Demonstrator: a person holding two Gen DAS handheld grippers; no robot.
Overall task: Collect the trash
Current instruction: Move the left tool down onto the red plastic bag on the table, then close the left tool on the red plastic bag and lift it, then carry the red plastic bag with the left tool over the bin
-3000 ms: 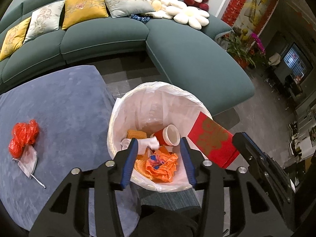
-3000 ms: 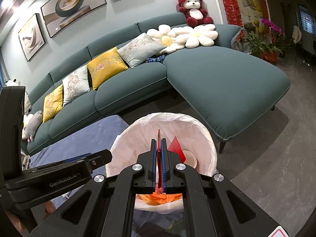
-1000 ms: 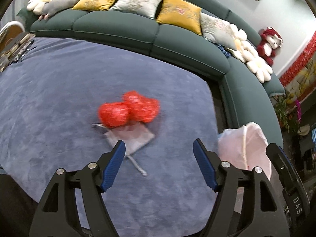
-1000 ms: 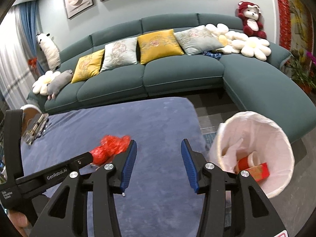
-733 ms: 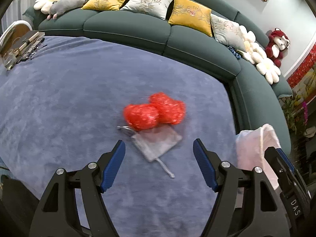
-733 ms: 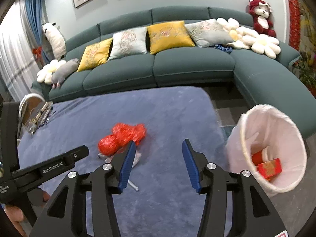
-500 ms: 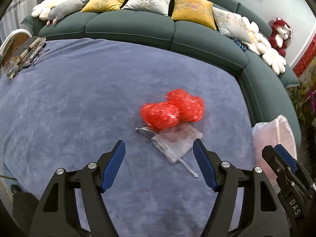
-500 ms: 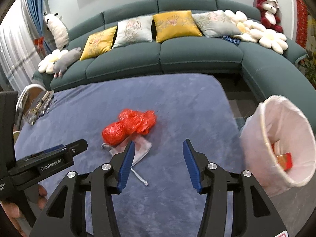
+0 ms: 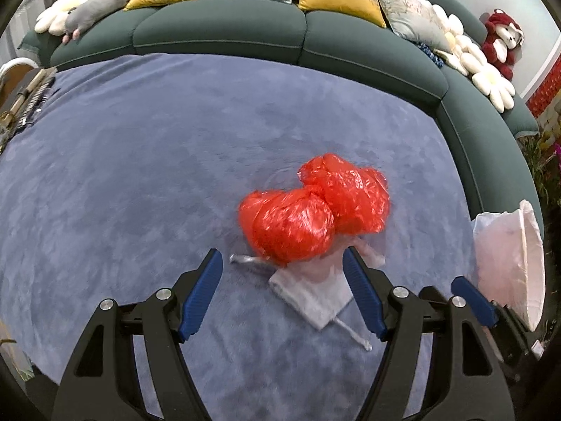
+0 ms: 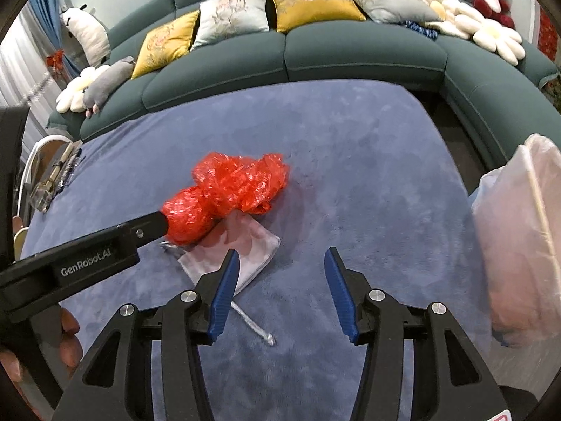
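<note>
A crumpled red plastic bag [image 9: 315,210] [image 10: 231,193] lies on the blue-grey cloth. It rests partly on a small sheer white drawstring pouch [image 9: 315,298] [image 10: 242,252] whose cord [image 10: 252,326] trails toward me. My left gripper [image 9: 282,263] hangs open just above the near edge of the red bag and the pouch, nothing between its fingers. My right gripper [image 10: 278,256] is open too, to the right of the pouch, its left finger over the pouch's corner. The white-lined trash bin [image 9: 508,256] [image 10: 519,245] stands at the right edge.
A curved green sofa [image 10: 350,52] with yellow and grey cushions wraps the far side. Metal items [image 10: 52,179] lie at the cloth's far left edge. A person's hand [image 10: 66,329] holds the left gripper's body low on the left in the right wrist view.
Both grippers left the bin, swung over the cloth and dropped toward the red bag and pouch, which now look much larger. The right jaws released a red packet into the bin and opened.
</note>
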